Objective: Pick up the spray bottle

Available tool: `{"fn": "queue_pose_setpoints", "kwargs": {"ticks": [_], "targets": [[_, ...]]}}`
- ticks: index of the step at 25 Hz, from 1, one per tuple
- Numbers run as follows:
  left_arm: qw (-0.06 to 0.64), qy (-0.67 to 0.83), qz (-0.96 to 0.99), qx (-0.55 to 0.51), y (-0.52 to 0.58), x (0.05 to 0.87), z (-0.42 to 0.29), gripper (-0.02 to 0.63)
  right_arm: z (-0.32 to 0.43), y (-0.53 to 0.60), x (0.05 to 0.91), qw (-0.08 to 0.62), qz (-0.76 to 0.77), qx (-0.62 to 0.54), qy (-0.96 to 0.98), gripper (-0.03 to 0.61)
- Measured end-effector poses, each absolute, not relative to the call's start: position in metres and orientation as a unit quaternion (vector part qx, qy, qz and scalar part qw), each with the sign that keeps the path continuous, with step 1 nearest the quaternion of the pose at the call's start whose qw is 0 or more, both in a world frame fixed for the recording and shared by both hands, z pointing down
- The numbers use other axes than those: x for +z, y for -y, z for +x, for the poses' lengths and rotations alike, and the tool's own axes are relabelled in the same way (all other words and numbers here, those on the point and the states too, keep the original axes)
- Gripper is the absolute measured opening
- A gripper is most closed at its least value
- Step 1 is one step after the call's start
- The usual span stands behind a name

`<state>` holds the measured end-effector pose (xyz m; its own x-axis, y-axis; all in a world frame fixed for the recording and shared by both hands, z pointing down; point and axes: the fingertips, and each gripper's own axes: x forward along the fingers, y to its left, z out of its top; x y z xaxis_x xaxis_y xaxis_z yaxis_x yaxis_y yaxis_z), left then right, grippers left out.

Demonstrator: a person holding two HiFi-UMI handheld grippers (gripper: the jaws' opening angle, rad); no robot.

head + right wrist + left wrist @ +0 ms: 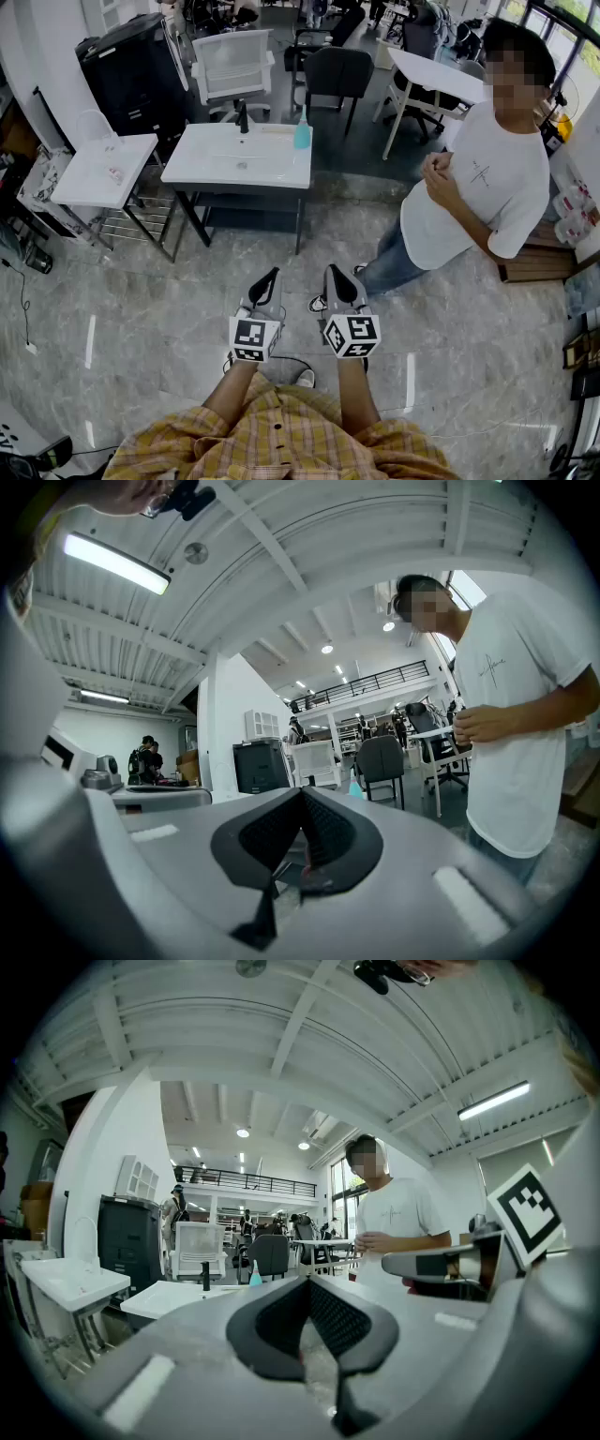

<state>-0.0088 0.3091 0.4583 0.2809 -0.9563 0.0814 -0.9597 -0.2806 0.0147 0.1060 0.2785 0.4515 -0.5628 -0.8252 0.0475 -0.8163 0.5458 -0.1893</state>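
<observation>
Gripping nothing. Jaws pressed together and empty on the left gripper (pixel 265 281), likewise on the right gripper (pixel 336 277); both held level, side by side, above the grey floor (pixel 141 319). Well apart from the target: spray bottle (pixel 302 132), pale teal, standing upright at the back right corner of the white washbasin top (pixel 211 173), near a black faucet (pixel 243 116). Off to the right of the way there, a bystander in a white T-shirt (pixel 483 183). Probably light plastic: stiff at the neck, thinner and slightly yielding in the body, smooth and perhaps slick. Tall and narrow, so likely tipped by a careless nudge. Best taken around the body just under the spray head, jaws opened first, then closed gently from both sides.
</observation>
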Motion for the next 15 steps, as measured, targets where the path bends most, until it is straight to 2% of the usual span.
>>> {"fn": "queue_pose_setpoints", "kwargs": {"ticks": [15], "targets": [[0.021,0.613,0.789,0.037,-0.296,0.455,0.037,-0.002,0.137,-0.264,0.449,0.024,-0.434,-0.088,-0.896,0.000]]}}
